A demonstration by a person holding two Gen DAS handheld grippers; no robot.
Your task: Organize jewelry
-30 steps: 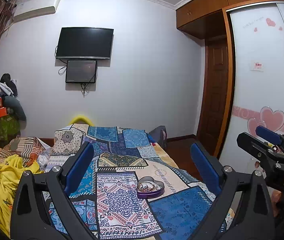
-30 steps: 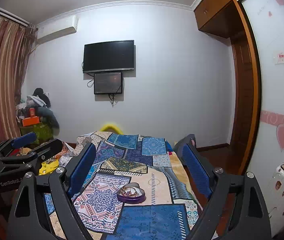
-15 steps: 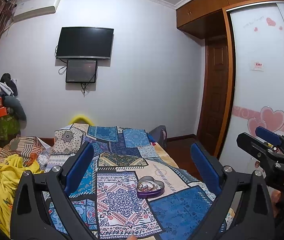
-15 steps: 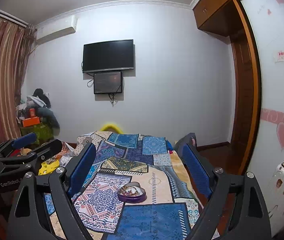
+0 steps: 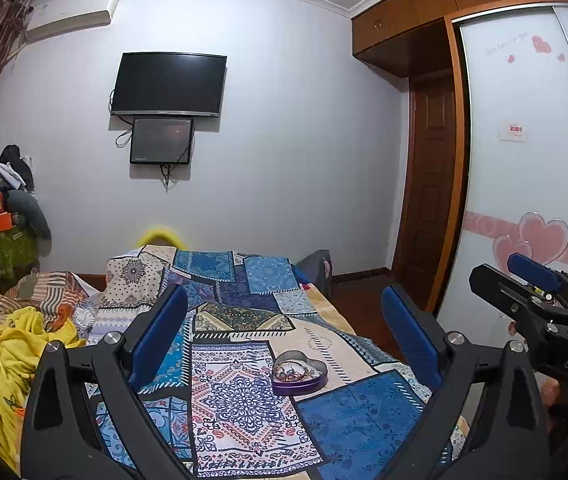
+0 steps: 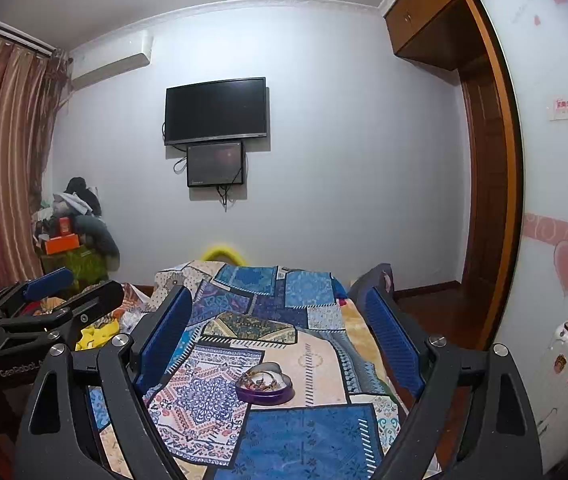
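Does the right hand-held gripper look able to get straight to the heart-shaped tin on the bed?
Probably yes. The right hand-held gripper is open and holds nothing, and only bare patchwork bedspread lies before the heart-shaped tin.

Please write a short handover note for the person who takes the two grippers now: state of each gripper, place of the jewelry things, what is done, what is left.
Left gripper: open, holds nothing, raised above the bed.
Right gripper: open, holds nothing, beside the left one.
Heart-shaped purple tin: on the patchwork bedspread, no lid on it, jewelry tangled inside.
Done: nothing visible yet.
Left: probably reach the tin and sort the pieces.
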